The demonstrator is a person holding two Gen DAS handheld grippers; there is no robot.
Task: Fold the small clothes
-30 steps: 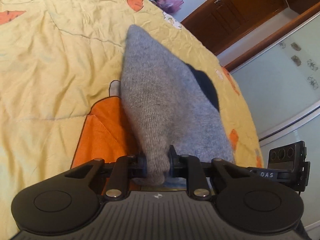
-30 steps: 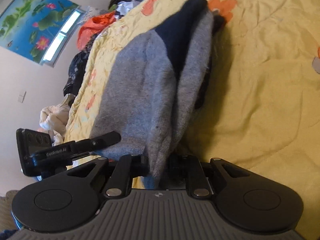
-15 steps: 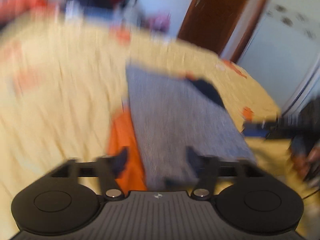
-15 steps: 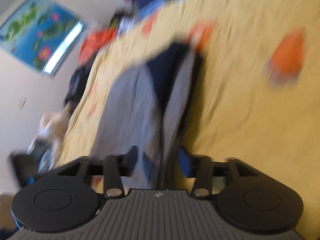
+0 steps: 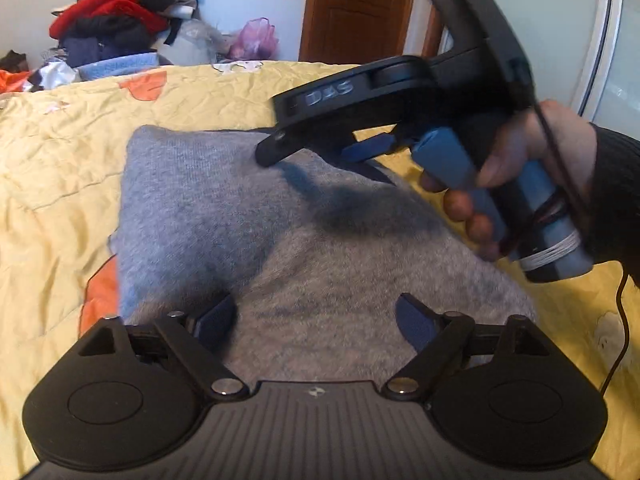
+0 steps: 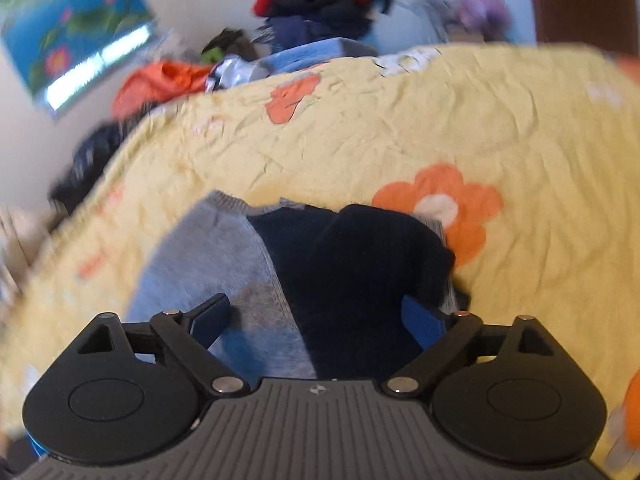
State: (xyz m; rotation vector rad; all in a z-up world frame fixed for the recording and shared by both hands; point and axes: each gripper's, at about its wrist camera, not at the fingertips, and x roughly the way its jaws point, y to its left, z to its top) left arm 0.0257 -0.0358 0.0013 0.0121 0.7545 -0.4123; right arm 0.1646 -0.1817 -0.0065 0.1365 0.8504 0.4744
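The grey knitted sweater (image 5: 280,232) lies folded and flat on the yellow quilt (image 5: 60,168), and it fills the middle of the left wrist view, from about 11 o'clock down to the lower centre. The left gripper (image 5: 316,322) hangs low over the near edge of the sweater; its jaws have just been opening and now stand wide, with the grey knit showing between the two blue pads but no pad pressing on it. At 2 o'clock in the same view is the right gripper (image 5: 360,148), held by a hand (image 5: 516,184) in a dark sleeve (image 5: 616,200) above the far right part of the sweater — how its jaws stand I cannot tell from this side. The right wrist view settles it: the jaws of the right gripper have also just been opening and are wide apart, nothing is clamped, and below them lies the sweater with its navy part (image 6: 352,264) toward the centre and the grey part toward 9 o'clock. An orange flower (image 6: 440,208) printed on the quilt is just beside the navy part, at 2 o'clock from it. Far behind the bed, at 12 o'clock, is a pile of clothes (image 5: 116,12) — red and dark pieces — and a brown wooden door (image 5: 356,8) stands at 1 o'clock.
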